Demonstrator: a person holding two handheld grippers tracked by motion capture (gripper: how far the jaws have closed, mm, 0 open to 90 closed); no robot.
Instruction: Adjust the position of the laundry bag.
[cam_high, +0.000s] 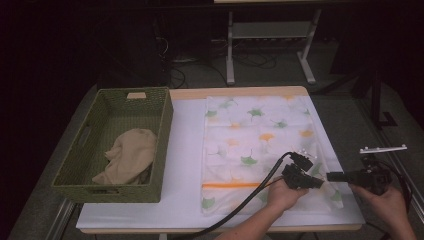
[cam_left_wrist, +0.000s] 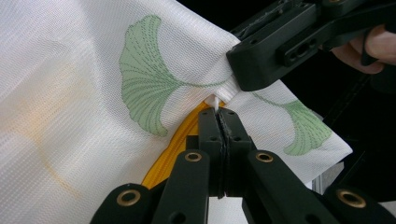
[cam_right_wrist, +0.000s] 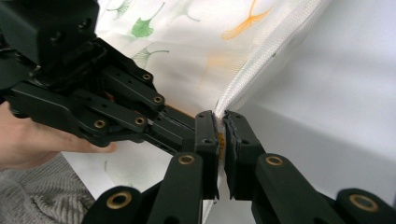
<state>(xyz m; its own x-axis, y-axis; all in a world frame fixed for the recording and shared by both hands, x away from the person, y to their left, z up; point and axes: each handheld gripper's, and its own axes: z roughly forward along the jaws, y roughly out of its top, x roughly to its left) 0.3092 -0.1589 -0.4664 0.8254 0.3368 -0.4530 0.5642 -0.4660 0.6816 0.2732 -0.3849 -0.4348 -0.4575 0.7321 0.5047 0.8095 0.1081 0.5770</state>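
A white mesh laundry bag printed with green and orange ginkgo leaves (cam_high: 260, 145) is laid flat on the white-covered tabletop (cam_high: 185, 165), with its orange zipper (cam_high: 230, 185) running along the edge nearest the person. The zipper's end lies directly at the tips of both grippers.

In the left gripper view, the left gripper (cam_left_wrist: 218, 116) is seen with its jaws pressed together on a small white zipper pull tab (cam_left_wrist: 215, 101) at the end of the orange zipper tape. Just beyond and to the right of it, the right gripper (cam_left_wrist: 261, 65) is seen bearing on the bag's corner fabric. In the right gripper view, the right gripper's jaws are clamped on the bag's white corded edge seam (cam_right_wrist: 261, 60), with a little orange visible between them. The two grippers are almost touching.

The step in hand is judged to be the working of the zipper, with the corner anchored by the right gripper and the tab drawn by the left; whether opening or closing is meant cannot be told. For a clean result, the corner should be held taut and steady, and the tab pulled straight along the zipper line, low to the tabletop, so that mesh is not caught in the slider.

Well to the left of the left gripper, an olive-green woven rectangular basket (cam_high: 165, 125) is set, with a crumpled beige cloth (cam_high: 130, 155) inside it.
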